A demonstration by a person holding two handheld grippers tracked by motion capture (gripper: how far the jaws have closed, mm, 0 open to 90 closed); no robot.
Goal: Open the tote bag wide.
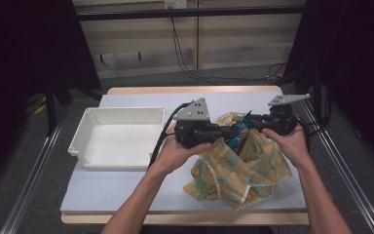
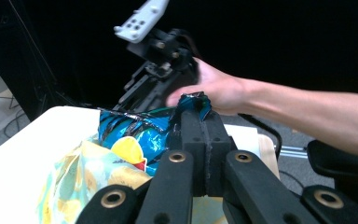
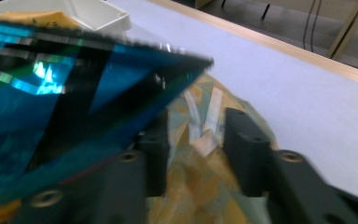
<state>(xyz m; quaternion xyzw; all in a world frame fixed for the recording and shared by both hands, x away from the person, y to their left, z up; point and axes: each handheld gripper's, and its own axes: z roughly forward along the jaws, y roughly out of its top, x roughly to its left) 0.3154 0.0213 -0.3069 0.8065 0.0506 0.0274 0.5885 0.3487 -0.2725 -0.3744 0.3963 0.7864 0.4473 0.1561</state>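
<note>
— Where's the blue snack bag (image 2: 135, 133) right now?

— Up off the surface (image 1: 126, 190), between the two hands, just above the yellow patterned cloth bag (image 1: 238, 170) that lies crumpled near the front edge. Its lower part sits in the mouth of that cloth bag.

— What are the left tongs (image 2: 204, 135) doing?

— Pressed together on a crinkled top corner of the snack bag; a bit of foil sticks out above the tips.

— And the right tongs (image 3: 195, 140)?

— Apart. The shiny blue foil runs over the left-hand jaw in the right gripper view, but the pads don't squeeze it. The cloth bag shows in the gap.

— Anything else there?

— A white tray (image 1: 85, 134) on the left side of the surface, well apart from the bags.
</note>
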